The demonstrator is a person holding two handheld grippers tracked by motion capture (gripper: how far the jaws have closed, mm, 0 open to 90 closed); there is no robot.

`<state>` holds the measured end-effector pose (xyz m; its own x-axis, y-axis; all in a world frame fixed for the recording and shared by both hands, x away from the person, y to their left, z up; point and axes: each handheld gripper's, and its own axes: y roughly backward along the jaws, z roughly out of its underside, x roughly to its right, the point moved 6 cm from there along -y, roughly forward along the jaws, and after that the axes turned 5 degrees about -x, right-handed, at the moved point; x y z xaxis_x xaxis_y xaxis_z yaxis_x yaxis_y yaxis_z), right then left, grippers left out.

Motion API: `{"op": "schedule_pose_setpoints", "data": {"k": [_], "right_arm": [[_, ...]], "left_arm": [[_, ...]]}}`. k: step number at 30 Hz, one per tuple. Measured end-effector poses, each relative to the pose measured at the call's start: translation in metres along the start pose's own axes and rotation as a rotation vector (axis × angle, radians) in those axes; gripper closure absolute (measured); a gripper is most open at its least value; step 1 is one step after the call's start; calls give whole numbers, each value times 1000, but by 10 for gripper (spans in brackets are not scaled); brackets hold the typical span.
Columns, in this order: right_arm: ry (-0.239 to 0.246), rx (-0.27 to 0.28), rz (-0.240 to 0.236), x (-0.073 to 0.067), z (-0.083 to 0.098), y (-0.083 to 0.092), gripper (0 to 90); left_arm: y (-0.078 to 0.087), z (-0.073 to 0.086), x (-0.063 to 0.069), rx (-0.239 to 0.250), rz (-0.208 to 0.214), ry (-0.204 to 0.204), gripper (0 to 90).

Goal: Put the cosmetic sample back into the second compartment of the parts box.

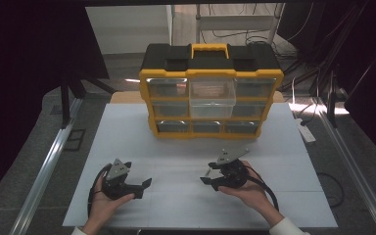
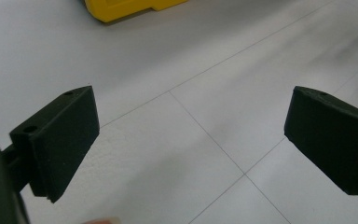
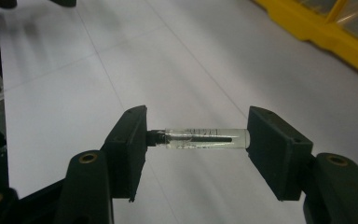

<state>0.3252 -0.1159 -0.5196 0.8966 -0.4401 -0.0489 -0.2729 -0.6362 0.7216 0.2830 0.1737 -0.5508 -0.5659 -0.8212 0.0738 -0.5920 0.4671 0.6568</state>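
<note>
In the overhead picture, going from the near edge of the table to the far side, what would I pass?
The person's hands with the left gripper and right gripper, then bare white table, then the yellow and black drawer organizer with one clear drawer pulled out.

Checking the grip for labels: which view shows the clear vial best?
The right gripper view: the clear vial lies crosswise, clamped end to end by the right gripper, dark stopper end visible. In the high view it is a tiny pale sliver at that gripper. The left gripper view faces bare table.
</note>
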Motion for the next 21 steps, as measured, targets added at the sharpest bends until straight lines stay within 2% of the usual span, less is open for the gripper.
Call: {"op": "schedule_pose_setpoints", "data": {"k": [21], "right_arm": [[-44, 164, 57, 3, -8, 29, 402]], "left_arm": [[-2, -1, 1, 1, 2, -6, 37]]}}
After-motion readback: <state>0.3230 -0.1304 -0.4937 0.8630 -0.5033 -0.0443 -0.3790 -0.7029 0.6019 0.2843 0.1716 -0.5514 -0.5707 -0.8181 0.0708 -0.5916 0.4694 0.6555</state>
